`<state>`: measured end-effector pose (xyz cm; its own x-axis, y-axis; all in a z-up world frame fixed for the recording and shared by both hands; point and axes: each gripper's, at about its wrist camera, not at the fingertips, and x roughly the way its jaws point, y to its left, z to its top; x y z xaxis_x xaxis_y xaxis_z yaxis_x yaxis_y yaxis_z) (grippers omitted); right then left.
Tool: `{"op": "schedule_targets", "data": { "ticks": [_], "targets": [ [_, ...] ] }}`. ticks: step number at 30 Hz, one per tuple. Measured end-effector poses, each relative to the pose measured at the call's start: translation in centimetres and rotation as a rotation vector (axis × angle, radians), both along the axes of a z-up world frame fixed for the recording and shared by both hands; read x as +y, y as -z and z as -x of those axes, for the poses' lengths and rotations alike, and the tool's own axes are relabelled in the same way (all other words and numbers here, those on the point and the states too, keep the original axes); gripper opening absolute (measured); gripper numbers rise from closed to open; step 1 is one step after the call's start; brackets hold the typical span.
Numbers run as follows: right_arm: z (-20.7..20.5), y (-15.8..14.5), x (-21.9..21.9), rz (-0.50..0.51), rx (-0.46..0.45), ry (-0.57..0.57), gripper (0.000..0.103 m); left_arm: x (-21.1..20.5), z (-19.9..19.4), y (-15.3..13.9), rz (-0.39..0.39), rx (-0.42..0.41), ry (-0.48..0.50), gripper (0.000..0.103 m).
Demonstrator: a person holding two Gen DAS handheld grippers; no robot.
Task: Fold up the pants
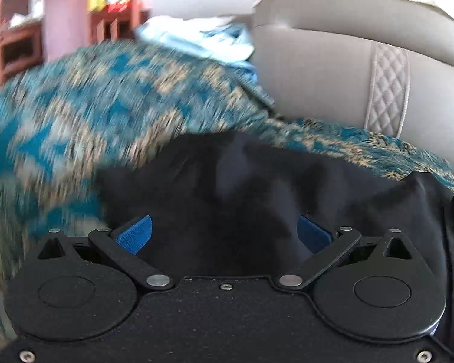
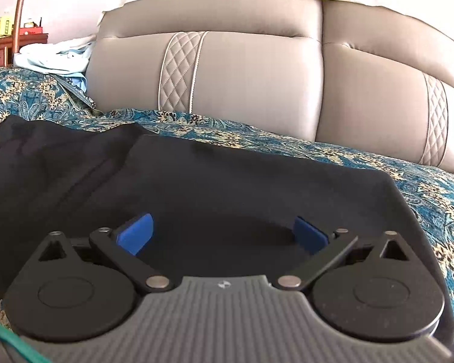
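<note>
Dark pants (image 2: 215, 175) fill the space right in front of both your grippers, spread on the patterned bed cover (image 2: 423, 181), running left to right. Your right gripper (image 2: 224, 236) and left gripper (image 1: 224, 236) both sit low over the cloth, jaws apart, holding nothing.

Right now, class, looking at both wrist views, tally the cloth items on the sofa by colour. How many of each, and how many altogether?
Black: 1, the pants
Teal patterned: 1, the sofa cover
Pale blue and white: 1 bundle, the crumpled cloth; pieces inside it cannot be told apart
Total: 3
</note>
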<state>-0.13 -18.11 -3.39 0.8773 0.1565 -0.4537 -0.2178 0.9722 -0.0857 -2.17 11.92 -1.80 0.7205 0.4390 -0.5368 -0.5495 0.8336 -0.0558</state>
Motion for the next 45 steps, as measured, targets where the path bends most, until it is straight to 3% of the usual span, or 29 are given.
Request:
{"op": "schedule_targets", "data": {
  "ticks": [6, 10, 13, 17, 20, 25, 30, 37, 39, 41, 42, 43, 44, 45],
  "targets": [
    [0.6, 0.1, -0.3, -0.007, -0.012, -0.008, 0.103, 0.8, 1.8, 1.5, 0.062, -0.034, -0.082, 0.103],
    [0.5, 0.1, -0.4, -0.013, -0.009, -0.009, 0.103, 1.5, 1.2, 1.1, -0.005, -0.048, -0.059, 0.103],
    [0.4, 0.1, -0.5, -0.013, -0.01, -0.011, 0.103, 2.2, 1.1, 0.8, -0.049, -0.055, -0.093, 0.103],
    [0.4, 0.2, -0.5, -0.011, -0.01, -0.011, 0.103, 4.0, 1.4, 1.2, 0.0, -0.062, -0.154, 0.103],
    [0.4, 0.2, -0.5, -0.01, -0.011, -0.011, 0.103, 5.3, 1.3, 2.0, 0.065, -0.043, -0.155, 0.103],
    [0.5, 0.2, -0.5, -0.008, -0.012, -0.011, 0.103, 6.1, 0.4, 1.9, 0.092, -0.05, -0.077, 0.103],
    [0.5, 0.3, -0.5, -0.006, -0.013, -0.011, 0.103, 8.6, -0.7, 2.5, 0.239, -0.037, -0.076, 0.103],
    [0.5, 0.3, -0.4, -0.004, -0.014, -0.011, 0.103, 8.2, -1.9, 3.1, 0.154, -0.03, -0.024, 0.102],
    [0.5, 0.3, -0.4, -0.005, -0.013, -0.011, 0.103, 8.3, -1.7, 3.0, 0.159, -0.045, -0.028, 0.097],
    [0.5, 0.3, -0.5, -0.006, -0.013, -0.012, 0.103, 8.5, -1.0, 2.8, 0.16, -0.066, -0.063, 0.073],
    [0.5, 0.3, -0.5, -0.006, -0.013, -0.012, 0.103, 8.7, -0.7, 2.7, 0.166, -0.073, -0.088, 0.065],
    [0.5, 0.3, -0.5, -0.006, -0.013, -0.011, 0.103, 8.9, -0.5, 2.6, 0.167, -0.081, -0.109, 0.05],
    [0.5, 0.3, -0.5, -0.005, -0.013, -0.011, 0.103, 9.0, -0.2, 2.4, 0.162, -0.093, -0.119, 0.042],
    [0.5, 0.3, -0.5, -0.005, -0.013, -0.011, 0.103, 9.0, 0.0, 2.2, 0.152, -0.103, -0.114, 0.041]
  ]
}}
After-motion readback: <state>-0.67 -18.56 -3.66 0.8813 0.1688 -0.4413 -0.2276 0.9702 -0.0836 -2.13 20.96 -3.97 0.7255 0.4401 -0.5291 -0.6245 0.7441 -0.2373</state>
